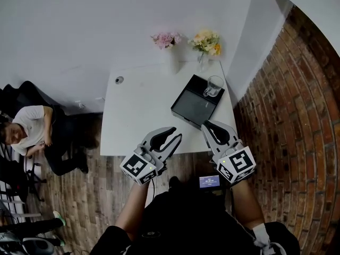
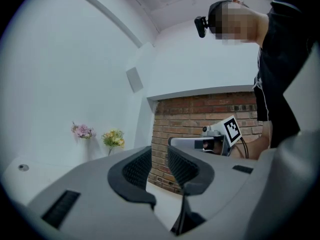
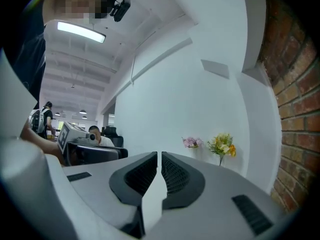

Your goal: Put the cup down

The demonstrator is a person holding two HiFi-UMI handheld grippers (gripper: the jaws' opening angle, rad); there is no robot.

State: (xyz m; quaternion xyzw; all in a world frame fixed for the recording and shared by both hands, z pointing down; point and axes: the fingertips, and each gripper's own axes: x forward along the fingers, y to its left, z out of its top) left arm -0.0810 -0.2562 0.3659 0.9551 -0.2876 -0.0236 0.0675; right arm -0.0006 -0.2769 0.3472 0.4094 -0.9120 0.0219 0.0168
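So, cup (image 1: 213,85): a clear glass cup with a handle, standing upright on the far right corner of the black tray (image 1: 188,109); nothing grips it.
Cup's axis: vertical, mouth up, handle towards the tray's middle as far as the head view shows.
Tray: lies askew on the right half of the white desk (image 1: 141,110), near the desk's right edge.
Direction from the jaws: the cup lies ahead of both grippers, across the desk towards the far wall, well apart from either pair of jaws.
Nearer gripper: the right gripper (image 1: 212,126), almost in line with the cup; the left gripper (image 1: 172,135) is further off, with the cup ahead and to its right.
Right jaws: all but closed, only a thin slit between the ribbed pads, nothing in them (image 3: 159,164).
Left jaws: a narrow gap apart, empty, with the brick wall (image 2: 200,114) showing through the gap (image 2: 160,159).
Gripper height: both hang over the desk's near edge, close to the person's body, and point above the desk, so neither gripper view shows the cup.
Task state, as I judge it: the cup is already set down, with no grasp left to release.
Beyond: two small bunches of flowers (image 1: 186,40) at the desk's far edge.
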